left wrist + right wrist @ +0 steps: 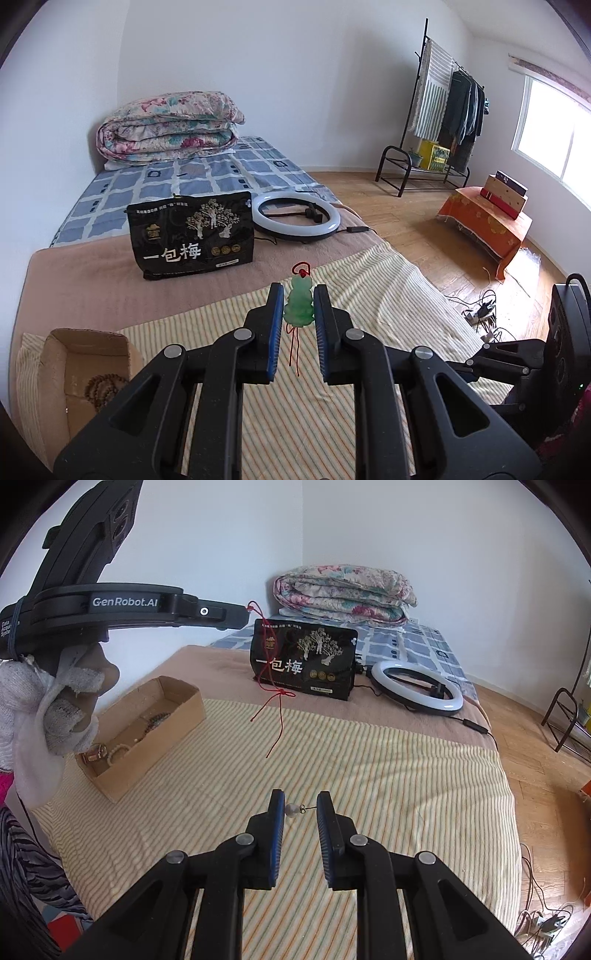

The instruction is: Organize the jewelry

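Cardboard box sits far left on the striped blanket, open top. It holds a bead bracelet, a pale bead ring and a small brown-strapped piece I cannot identify.

Left tool: both blue-padded fingers are clamped on a green jade pendant, which stands upright between them. Red cord loops above the pendant and trails below it. Right wrist view shows the same tool from the side, held up above the bed and roughly level, with the cord hanging free from its tip, knotted partway down; the pendant itself is hidden there. A white-gloved left hand grips the handle.

Right tool: closed on a pearl stud earring, the pearl against the left pad and the post end reaching the right pad. It is held above the striped blanket, near the camera.

Behind, on the brown blanket: a black snack bag upright; just right of it a ring light lying flat, lit. A folded floral quilt lies at the head of the bed.
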`<state>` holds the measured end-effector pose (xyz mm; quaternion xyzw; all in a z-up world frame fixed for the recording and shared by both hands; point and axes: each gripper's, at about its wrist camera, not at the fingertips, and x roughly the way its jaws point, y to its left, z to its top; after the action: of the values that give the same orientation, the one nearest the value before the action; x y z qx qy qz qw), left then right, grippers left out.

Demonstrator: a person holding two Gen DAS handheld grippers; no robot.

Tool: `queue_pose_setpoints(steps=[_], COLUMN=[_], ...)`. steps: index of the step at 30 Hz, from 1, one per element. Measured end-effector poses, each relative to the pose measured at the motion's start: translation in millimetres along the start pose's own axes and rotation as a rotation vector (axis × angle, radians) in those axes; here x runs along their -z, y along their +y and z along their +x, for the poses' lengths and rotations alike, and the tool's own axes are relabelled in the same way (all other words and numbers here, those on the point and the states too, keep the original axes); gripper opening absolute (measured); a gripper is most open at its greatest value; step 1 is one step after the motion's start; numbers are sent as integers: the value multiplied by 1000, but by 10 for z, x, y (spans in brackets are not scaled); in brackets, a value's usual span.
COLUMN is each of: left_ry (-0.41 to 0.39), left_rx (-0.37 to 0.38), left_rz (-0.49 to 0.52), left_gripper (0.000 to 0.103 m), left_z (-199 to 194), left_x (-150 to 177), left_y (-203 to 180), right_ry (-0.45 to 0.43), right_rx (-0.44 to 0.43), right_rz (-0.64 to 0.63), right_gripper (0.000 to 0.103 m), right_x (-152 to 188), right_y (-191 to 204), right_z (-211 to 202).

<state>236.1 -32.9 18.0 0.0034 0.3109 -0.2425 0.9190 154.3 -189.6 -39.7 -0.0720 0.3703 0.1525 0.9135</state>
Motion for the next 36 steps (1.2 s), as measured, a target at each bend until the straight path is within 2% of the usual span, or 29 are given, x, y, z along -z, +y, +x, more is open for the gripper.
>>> queue_pose_setpoints(steps=[9,22,28,36], left_ry=[-40,-54,-52,-37], left_rx=[-67,-220,-284,-311], left_rz=[-39,-114,-138,-183], left_gripper=[15,15,15,15], left_z=[-545,-1235,-1396,-1455], left_x=[71,420,627,852], left_y=[410,1267,1559,1828], right_ry=[-39,-39,-10,31], right_rx=[-43,-134,-180,-230], right_rz=[-40,-91,-94,-106], right_gripper=[16,16,16,16], right_x=[-293,-690,-880,-1093], right_y=[366,965,1241,1636], right_z=[-29,197,450,785])
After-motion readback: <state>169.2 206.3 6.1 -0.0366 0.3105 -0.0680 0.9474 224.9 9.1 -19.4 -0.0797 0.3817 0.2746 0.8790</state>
